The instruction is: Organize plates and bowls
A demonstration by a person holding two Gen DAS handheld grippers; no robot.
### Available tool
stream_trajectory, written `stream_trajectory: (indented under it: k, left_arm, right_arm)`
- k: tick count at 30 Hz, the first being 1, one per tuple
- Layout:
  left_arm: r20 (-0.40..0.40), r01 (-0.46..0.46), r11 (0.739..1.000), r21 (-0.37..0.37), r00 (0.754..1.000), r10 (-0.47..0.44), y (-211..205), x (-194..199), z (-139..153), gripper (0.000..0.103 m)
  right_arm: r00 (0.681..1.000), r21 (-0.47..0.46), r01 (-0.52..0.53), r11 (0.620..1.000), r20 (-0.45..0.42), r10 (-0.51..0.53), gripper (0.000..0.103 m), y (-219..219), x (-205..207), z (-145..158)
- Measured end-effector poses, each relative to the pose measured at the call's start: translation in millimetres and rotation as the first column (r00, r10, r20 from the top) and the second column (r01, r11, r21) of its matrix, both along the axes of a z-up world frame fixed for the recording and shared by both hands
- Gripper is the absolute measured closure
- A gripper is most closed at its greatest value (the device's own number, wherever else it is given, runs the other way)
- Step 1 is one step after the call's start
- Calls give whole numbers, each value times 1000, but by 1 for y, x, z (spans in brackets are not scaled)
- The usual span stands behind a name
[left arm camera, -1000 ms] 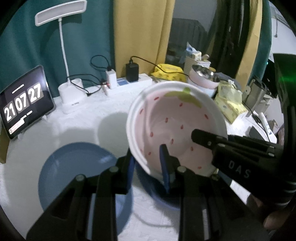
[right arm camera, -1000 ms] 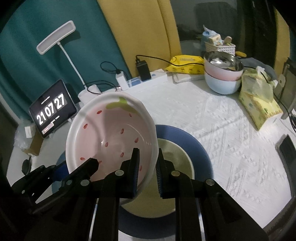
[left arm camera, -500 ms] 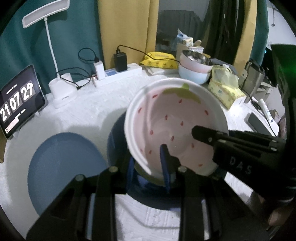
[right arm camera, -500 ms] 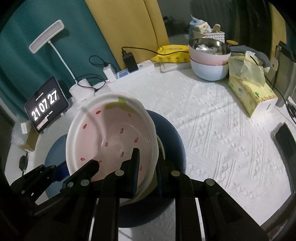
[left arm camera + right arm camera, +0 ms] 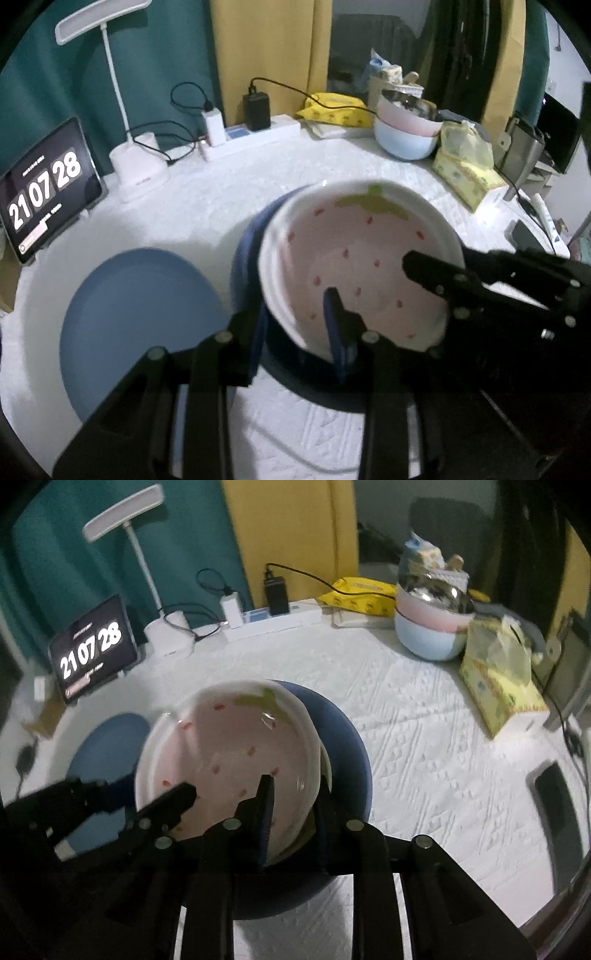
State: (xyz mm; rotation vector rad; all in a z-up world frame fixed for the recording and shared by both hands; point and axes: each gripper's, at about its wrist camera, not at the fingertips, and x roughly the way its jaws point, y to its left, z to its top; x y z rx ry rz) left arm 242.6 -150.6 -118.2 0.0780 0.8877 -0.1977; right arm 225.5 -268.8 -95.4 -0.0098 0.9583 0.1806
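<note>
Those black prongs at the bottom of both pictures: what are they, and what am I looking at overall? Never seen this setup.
They are two-finger grippers, each hand-held by a person, not a robot arm. Each carries a fisheye camera looking along its own fingers: one picture comes from the left gripper, the other from the right gripper, so each view also shows the other gripper coming in from the side.

Both grippers pinch the rim of the same strawberry plate, one on each side, holding it tilted above a dark blue plate; a yellowish dish peeks out between them.

On the white tablecloth also lie a light blue plate, stacked bowls, a tissue pack, a clock display and a desk lamp.
</note>
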Motion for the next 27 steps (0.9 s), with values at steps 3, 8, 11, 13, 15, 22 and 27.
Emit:
stream_trajectory:
  k: [3, 8, 11, 13, 15, 22, 27]
  left_arm:
    - [18, 12, 1000, -5, 1000, -11, -1, -4, 4, 71]
    - [25, 21, 1000, -5, 999, -21, -2, -6, 6, 71]
    - [27, 19, 1000, -12, 999, -19, 1, -8, 7, 71]
    - [35, 15, 1000, -13, 999, -14, 4, -10, 8, 71]
    - [42, 10, 1000, -17, 999, -10, 7, -12, 10, 71]
    - [81, -21, 999, -26, 996, 23, 24, -15, 16, 68]
    - [82, -54, 997, -51, 995, 58, 39, -11, 14, 59]
  right_arm:
    - [998, -96, -5, 995, 64, 11, 69, 6, -6, 4]
    - [997, -92, -16, 996, 80, 23, 68, 2, -6, 11]
    - [997, -85, -12, 996, 79, 19, 68, 0, -6, 12]
    - [997, -83, -8, 997, 76, 14, 68, -2, -6, 12]
    - [997, -74, -8, 997, 73, 14, 68, -4, -6, 13]
    - [997, -55, 2, 998, 79, 2, 68, -16, -7, 19]
    - [996, -31, 24, 999, 91, -21, 68, -32, -8, 26]
